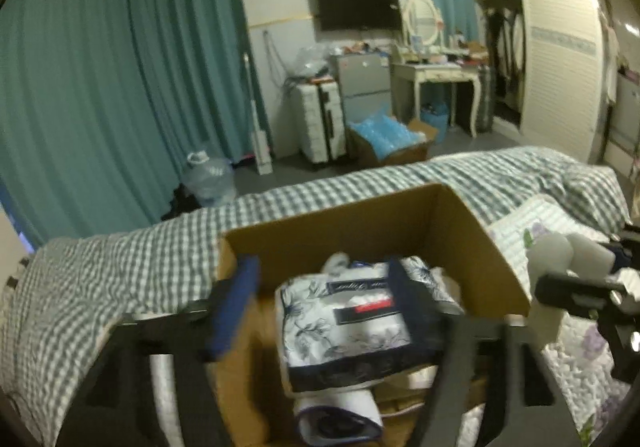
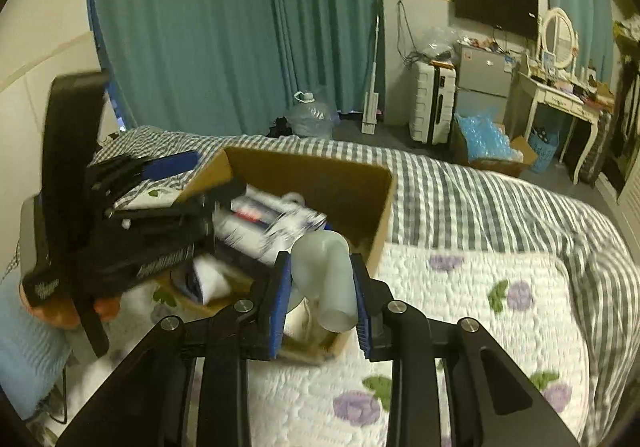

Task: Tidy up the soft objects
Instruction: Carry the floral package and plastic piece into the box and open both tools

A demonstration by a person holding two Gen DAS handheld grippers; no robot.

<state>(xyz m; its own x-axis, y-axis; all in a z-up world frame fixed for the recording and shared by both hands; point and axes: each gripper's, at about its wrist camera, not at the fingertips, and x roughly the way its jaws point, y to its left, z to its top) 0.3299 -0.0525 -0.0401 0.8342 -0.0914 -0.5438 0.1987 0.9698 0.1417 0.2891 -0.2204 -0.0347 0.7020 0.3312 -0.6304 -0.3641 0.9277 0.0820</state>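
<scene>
A cardboard box (image 1: 360, 219) stands open on the bed and also shows in the right wrist view (image 2: 344, 183). My left gripper (image 1: 320, 307) is open above the box, and a floral white and navy folded pack (image 1: 352, 323) lies inside between its fingers. Other folded soft items (image 1: 340, 415) lie under the pack. My right gripper (image 2: 322, 299) is shut on a pale grey rolled soft item (image 2: 328, 279) at the box's right front corner. That item also shows at the right in the left wrist view (image 1: 560, 259). My left gripper appears blurred at the left in the right wrist view (image 2: 152, 215).
The bed carries a grey checked cover (image 2: 480, 191) and a white quilt with purple flowers (image 2: 460, 307). Beyond the bed are teal curtains (image 1: 120, 87), a water jug (image 1: 210, 177), a white suitcase (image 1: 320, 123), a box of blue bags (image 1: 388, 139), a dressing table (image 1: 436, 75) and a wardrobe (image 1: 556, 39).
</scene>
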